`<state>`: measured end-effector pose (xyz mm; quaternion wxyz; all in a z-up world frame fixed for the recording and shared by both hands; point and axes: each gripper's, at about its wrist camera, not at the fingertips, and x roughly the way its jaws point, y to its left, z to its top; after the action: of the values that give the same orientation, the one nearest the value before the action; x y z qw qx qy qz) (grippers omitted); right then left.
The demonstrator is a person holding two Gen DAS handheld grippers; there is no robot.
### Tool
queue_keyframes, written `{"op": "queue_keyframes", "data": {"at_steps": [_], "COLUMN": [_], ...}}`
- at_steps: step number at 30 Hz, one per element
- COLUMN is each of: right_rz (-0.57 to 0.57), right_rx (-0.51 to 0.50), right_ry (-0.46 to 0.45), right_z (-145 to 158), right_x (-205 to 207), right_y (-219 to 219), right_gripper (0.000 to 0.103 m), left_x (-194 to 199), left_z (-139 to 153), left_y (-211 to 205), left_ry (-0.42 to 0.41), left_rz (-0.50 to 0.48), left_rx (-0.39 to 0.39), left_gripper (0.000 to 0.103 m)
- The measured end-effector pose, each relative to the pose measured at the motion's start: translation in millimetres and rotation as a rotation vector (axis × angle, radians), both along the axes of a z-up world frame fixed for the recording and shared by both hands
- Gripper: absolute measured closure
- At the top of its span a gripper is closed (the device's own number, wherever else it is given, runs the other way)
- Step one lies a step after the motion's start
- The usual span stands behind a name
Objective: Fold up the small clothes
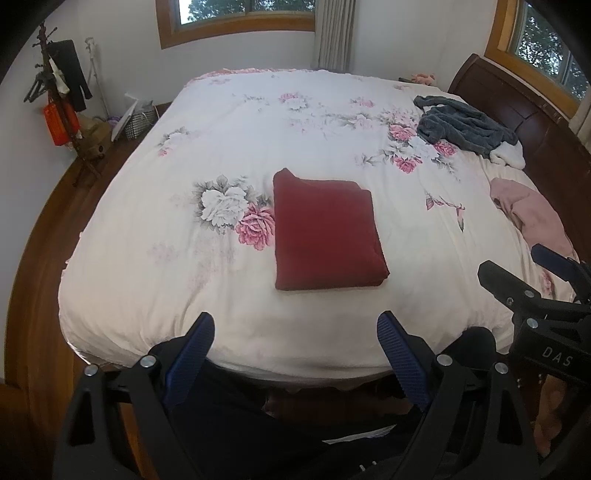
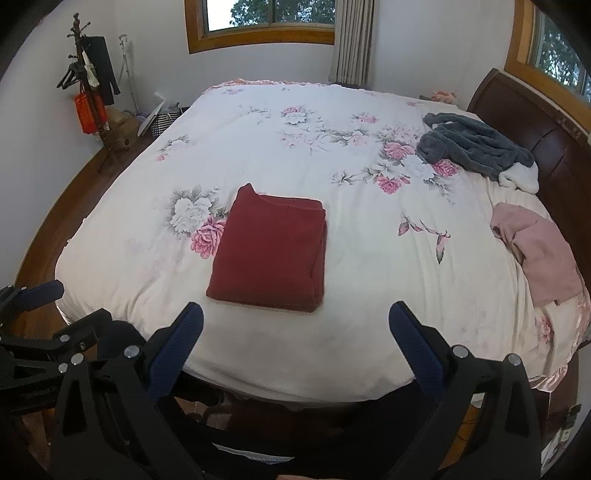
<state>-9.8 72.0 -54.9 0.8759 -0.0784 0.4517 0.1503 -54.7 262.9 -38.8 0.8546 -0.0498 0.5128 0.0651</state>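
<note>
Floral bed, wooden-framed window

Both wrist views face the bed from its foot.

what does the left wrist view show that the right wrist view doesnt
Only the left wrist view shows the left tool head-on, jaws open, with the right tool at its right edge. Only the right wrist view shows the right tool head-on, also open, with the left tool at its left edge. Both show the folded red garment on the floral bedspread, the grey garment and the pink garment.
</note>
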Motion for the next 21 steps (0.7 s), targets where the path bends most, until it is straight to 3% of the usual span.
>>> {"op": "queue_keyframes", "data": {"at_steps": [21], "right_rz": [0.005], "right_rx": [-0.001], "right_ry": [-0.005], "right_z": [0.2], "right_x": [0.9], "right_y": [2.0], "right_gripper": [0.003], "left_x": [6.4], "left_z": [-3.0], "left_y": [2.3], "left_ry": [0.000], "left_rz": [0.000], "left_rx": [0.003], "left_gripper": [0.013]}}
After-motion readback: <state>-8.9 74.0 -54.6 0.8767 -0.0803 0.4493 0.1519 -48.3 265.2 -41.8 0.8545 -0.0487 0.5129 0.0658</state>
